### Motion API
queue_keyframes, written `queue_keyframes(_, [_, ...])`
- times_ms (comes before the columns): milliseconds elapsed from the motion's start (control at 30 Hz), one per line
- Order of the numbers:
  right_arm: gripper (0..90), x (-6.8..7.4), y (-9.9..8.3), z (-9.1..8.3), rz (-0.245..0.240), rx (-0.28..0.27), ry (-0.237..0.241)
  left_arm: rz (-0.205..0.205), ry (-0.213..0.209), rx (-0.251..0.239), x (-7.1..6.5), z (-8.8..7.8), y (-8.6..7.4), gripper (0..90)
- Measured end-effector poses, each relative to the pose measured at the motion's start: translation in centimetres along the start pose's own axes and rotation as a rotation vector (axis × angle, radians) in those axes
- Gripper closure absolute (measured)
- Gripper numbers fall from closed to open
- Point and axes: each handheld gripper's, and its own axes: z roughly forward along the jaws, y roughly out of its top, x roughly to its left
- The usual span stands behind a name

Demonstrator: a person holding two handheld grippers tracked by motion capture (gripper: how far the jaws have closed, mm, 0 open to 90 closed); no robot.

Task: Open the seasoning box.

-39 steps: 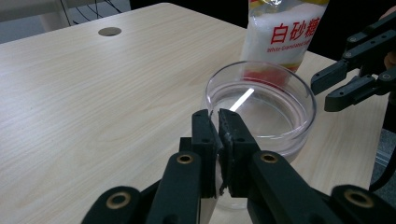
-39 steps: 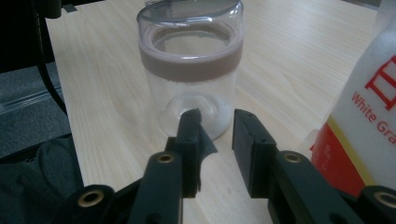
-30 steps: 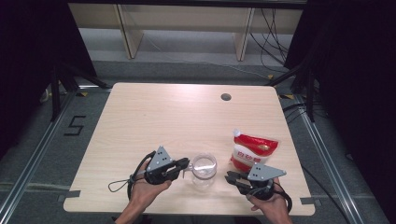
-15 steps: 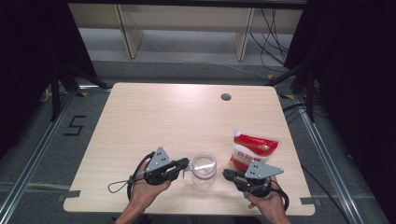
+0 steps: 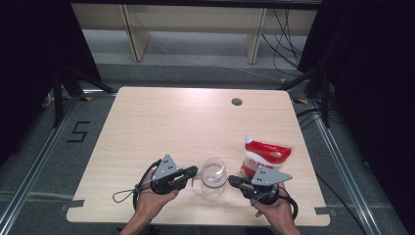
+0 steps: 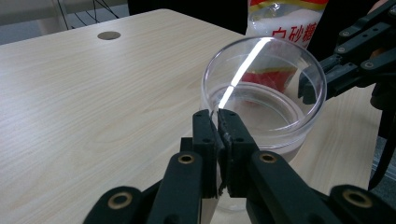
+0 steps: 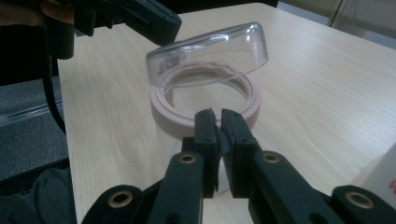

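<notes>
A clear jar stands near the table's front edge between my two grippers. Its mouth carries a pale pink ring. The clear lid hangs tilted just above that ring, and my left gripper is shut on the lid's thin rim. From the other side my right gripper is shut, its tips at the ring's near edge; I cannot tell if anything is pinched. In the high view the left gripper and the right gripper flank the jar.
A red and white sugar bag lies just behind the right gripper. The wooden table has a round cable hole near its far edge. Shelving and cables stand beyond the table.
The right gripper has edged a little left, toward the jar. The left gripper and the jar have stayed in place.
</notes>
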Motion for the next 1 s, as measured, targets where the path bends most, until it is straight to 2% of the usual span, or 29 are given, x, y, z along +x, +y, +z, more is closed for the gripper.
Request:
queue_keyframes(33, [85.8, 0.2, 0.1, 0.1, 0.019, -0.006, -0.010, -0.003, -0.002, -0.003, 0.0, 0.0, 0.0, 85.4])
queue_keyframes(67, [85.8, 0.1, 0.2, 0.2, -0.005, -0.007, -0.002, 0.000, -0.004, -0.002, 0.0, 0.0, 0.0, 85.4])
queue_keyframes(167, [85.8, 0.1, 0.4, 0.3, -0.003, -0.009, 0.011, 0.002, -0.007, 0.000, 0.1, 0.0, 0.0, 85.5])
queue_keyframes(200, [85.9, 0.2, 0.5, 0.2, -0.005, -0.007, -0.003, 0.000, -0.006, 0.004, 0.1, 0.0, -0.1, 85.4])
queue_keyframes(400, [85.9, 0.3, 0.8, 0.4, -0.004, -0.033, -0.012, -0.002, -0.009, 0.003, 0.2, 0.1, -0.2, 84.6])
queue_keyframes(433, [85.8, 0.2, 1.0, 0.3, -0.012, -0.021, 0.003, -0.005, -0.006, 0.003, 0.2, 0.0, -0.2, 84.6])
queue_keyframes(533, [85.8, 0.4, 1.1, 0.3, -0.002, -0.022, 0.001, -0.002, -0.006, 0.004, 0.3, 0.1, -0.2, 84.6])
queue_keyframes(633, [85.9, 0.5, 1.3, 0.4, -0.008, -0.037, 0.013, -0.003, -0.004, 0.004, 0.2, 0.1, -0.2, 84.6])
queue_keyframes(667, [85.8, 0.6, 1.3, 0.4, -0.009, -0.037, -0.003, -0.001, -0.005, 0.006, 0.3, 0.1, -0.2, 84.6])
queue_keyframes(767, [85.8, 0.5, 1.4, 0.4, -0.017, -0.023, 0.010, -0.005, -0.004, 0.005, 0.2, 0.1, -0.2, 84.4])
queue_keyframes(1000, [85.8, 1.1, 2.1, 0.6, -0.027, -0.036, 0.017, -0.001, -0.003, 0.006, 0.3, 0.1, -0.2, 84.0])
